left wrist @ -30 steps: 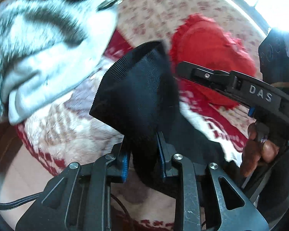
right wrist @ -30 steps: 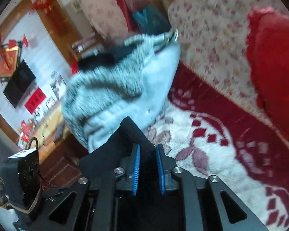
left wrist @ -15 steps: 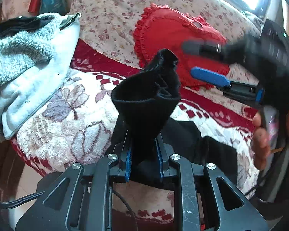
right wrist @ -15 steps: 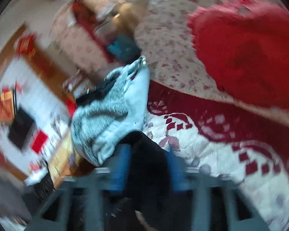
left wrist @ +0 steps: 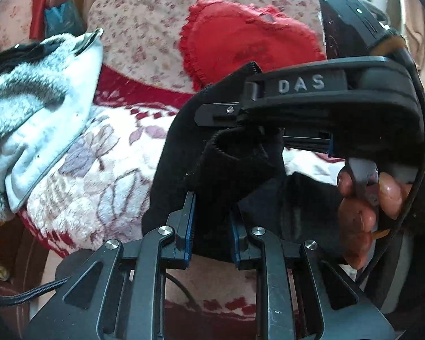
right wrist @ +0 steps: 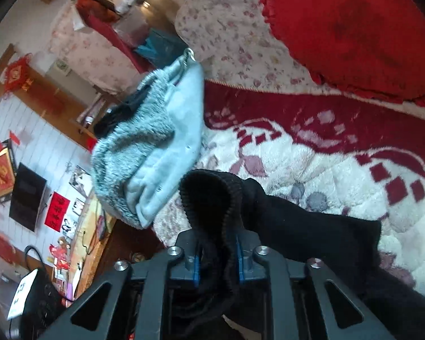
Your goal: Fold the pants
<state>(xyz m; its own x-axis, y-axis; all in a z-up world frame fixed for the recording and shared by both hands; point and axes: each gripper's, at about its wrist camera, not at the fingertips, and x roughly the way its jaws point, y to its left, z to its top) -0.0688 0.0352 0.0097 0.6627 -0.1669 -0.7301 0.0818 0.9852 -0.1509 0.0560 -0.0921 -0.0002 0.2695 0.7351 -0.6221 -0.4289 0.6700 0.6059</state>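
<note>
Both the left gripper (left wrist: 211,222) and right gripper (right wrist: 216,257) are clamping ribbed hems of the black pants (left wrist: 229,170), which are hanging limp above the blanket (left wrist: 99,170), appearing soft, light and stretchy, best gripped at those thicker hems.

A sofa (right wrist: 229,19) with floral upholstery carries a red-and-white plush blanket (right wrist: 311,153), on which rest a grey fleece garment (right wrist: 155,147), a red frilled cushion (right wrist: 354,31) and black pants (right wrist: 311,229).

Fleece jacket (right wrist: 155,153) left; red cushion (right wrist: 351,28) behind.
</note>
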